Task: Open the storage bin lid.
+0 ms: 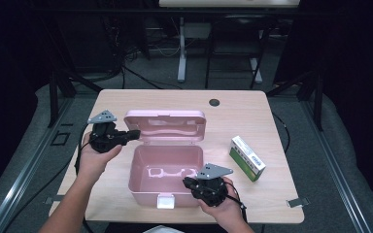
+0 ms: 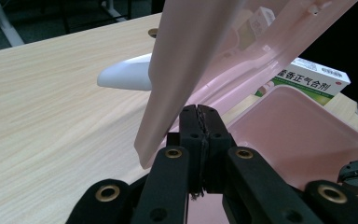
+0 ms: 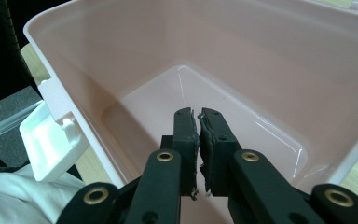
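- Beside the raised lid [image 1: 165, 125] of the pink plastic box [image 1: 166, 167], my left gripper [image 1: 132, 134] has its jaws pressed together on nothing, tips at the lid's left edge.
- Over the box's front right corner, my right gripper [image 1: 190, 184] is closed and empty too, aimed into the bare interior.
- Next, I judge, comes the green-and-white carton [image 1: 246, 158] lying on the wooden table [image 1: 252, 111] right of the box: open wide first, then grip its long sides squarely.
- Keep the left jaws against the lid so it won't drop.
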Demonstrator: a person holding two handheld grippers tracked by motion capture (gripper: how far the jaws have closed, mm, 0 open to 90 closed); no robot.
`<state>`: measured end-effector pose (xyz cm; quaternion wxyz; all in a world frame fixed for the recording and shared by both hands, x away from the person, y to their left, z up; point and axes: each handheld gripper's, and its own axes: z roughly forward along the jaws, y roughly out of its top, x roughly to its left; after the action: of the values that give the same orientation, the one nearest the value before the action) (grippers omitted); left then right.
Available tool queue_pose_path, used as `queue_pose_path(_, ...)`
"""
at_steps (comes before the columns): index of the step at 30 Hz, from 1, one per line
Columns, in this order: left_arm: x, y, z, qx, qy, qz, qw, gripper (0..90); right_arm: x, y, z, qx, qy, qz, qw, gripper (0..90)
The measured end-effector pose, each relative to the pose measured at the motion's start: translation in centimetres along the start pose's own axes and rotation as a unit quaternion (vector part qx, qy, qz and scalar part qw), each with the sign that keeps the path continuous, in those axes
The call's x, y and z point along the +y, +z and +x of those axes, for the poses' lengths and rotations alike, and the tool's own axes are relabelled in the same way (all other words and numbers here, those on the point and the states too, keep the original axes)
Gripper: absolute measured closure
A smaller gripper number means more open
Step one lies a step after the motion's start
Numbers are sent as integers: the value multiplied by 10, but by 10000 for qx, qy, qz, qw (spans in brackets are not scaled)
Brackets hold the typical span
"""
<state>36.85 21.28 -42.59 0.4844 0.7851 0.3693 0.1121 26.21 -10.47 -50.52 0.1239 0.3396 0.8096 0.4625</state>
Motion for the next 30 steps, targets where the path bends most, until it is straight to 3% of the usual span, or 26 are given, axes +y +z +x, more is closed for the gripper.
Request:
queue_pose_path(19, -1, 5, 4, 99, 22, 108, 9999, 890, 0, 0, 0, 9, -16, -23, 10000, 849)
queue_pose_path(30, -11, 14, 11, 155, -131, 233, 9995, 884, -1, 0, 0, 10, -21, -33, 10000, 849)
